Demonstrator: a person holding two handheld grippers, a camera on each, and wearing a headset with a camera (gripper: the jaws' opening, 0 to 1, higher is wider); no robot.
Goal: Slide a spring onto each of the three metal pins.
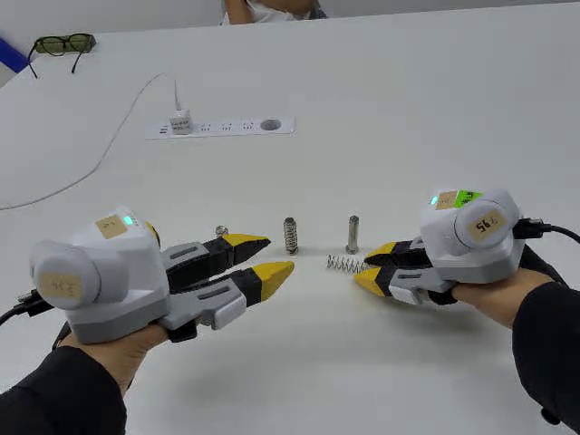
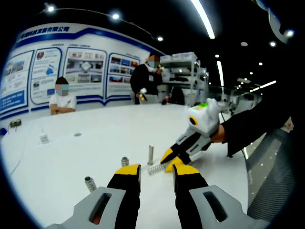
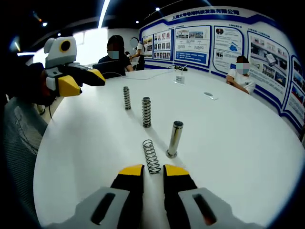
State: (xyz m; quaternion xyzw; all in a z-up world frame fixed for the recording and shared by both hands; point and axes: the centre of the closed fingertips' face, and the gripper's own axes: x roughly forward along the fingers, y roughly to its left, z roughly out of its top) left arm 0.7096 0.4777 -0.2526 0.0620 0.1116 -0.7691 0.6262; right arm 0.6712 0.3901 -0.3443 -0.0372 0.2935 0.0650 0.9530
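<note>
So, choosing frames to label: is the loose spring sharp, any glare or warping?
Head view: even light, loose coiled metal spring small but sharp. Right gripper view: crisp, fisheye curves the white table. Left gripper view: ceiling lights flare, spring softer.

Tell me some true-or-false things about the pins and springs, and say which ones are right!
1. The far pin and the middle pin each wear a spring. True.
2. The bare pin lies flat. False: it stands upright.
3. The loose spring lies on the table in front of the right gripper. True.
4. The left gripper grips a spring. False: its jaws are open and empty.
</note>
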